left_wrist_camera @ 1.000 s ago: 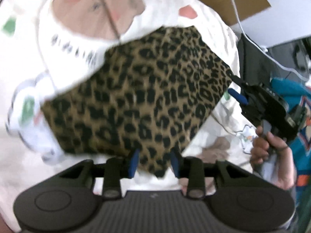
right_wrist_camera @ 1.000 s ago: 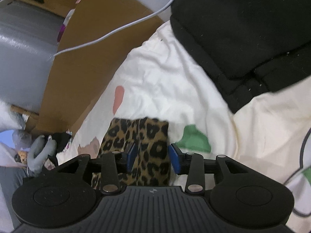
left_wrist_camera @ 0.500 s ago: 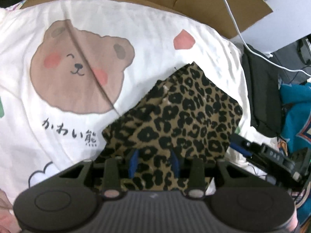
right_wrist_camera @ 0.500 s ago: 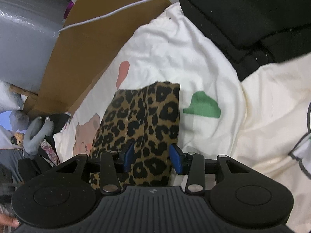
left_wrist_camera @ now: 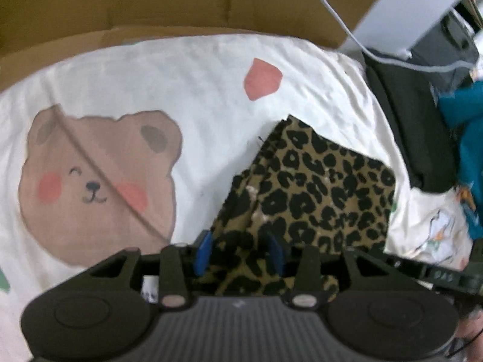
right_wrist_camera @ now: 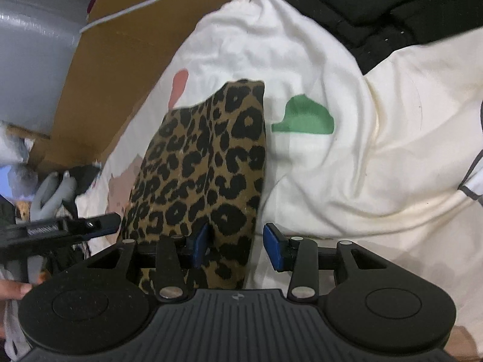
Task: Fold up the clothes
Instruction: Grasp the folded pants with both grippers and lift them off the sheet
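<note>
Two grippers over one leopard-print garment (left_wrist_camera: 314,187), which lies folded into a compact block on a white bedsheet (left_wrist_camera: 169,72) printed with a brown bear face (left_wrist_camera: 96,178), a pink patch (left_wrist_camera: 262,78) and a green patch (right_wrist_camera: 303,116). Left gripper (left_wrist_camera: 238,252) points steeply down at the near end of the garment, jaws opening, leopard fabric between the blue pads but not visibly pinched; view is blurred here. Right gripper (right_wrist_camera: 238,244) sits at the other near corner: its left pad touches the fabric edge, its right pad stands clear over bare sheet, so jaws parted, nothing clamped. In the right wrist view the left gripper's finger shows as a black bar at the left, just beside the garment, with part of a hand (right_wrist_camera: 15,289) below it. Cardboard (left_wrist_camera: 181,3) lines the far side of the bed; a white cable (left_wrist_camera: 338,21) runs across it. Black clothing (right_wrist_camera: 377,3) lies at the far right on the sheet, teal clothing (left_wrist_camera: 468,150) beyond it at the right edge, a grey plush toy (right_wrist_camera: 51,193) off the bed's left edge
</note>
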